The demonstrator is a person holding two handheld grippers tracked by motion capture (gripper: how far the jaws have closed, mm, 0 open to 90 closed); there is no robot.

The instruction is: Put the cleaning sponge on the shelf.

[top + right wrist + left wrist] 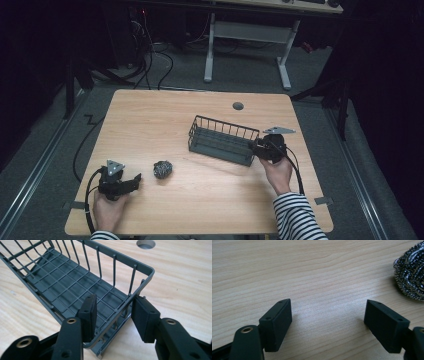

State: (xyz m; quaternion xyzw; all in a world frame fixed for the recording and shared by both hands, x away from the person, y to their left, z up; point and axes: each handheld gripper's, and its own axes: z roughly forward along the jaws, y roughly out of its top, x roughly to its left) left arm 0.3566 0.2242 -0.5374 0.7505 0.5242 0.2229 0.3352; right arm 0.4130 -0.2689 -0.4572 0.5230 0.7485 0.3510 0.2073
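Basket [223, 140], light stiff wire, is sitting on the counter [150, 120] with right gripper [113, 315] fingers straddling its end rim unclamped, left gripper [328, 322] gaping empty beside scourer [162, 169].

No readable text, label or number anywhere.

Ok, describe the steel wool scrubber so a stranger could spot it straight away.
Start at the light wooden table and look near its front edge, right of the left gripper. The small, dark metallic steel wool scrubber lies there alone, rounder and smaller than the grey wire basket.
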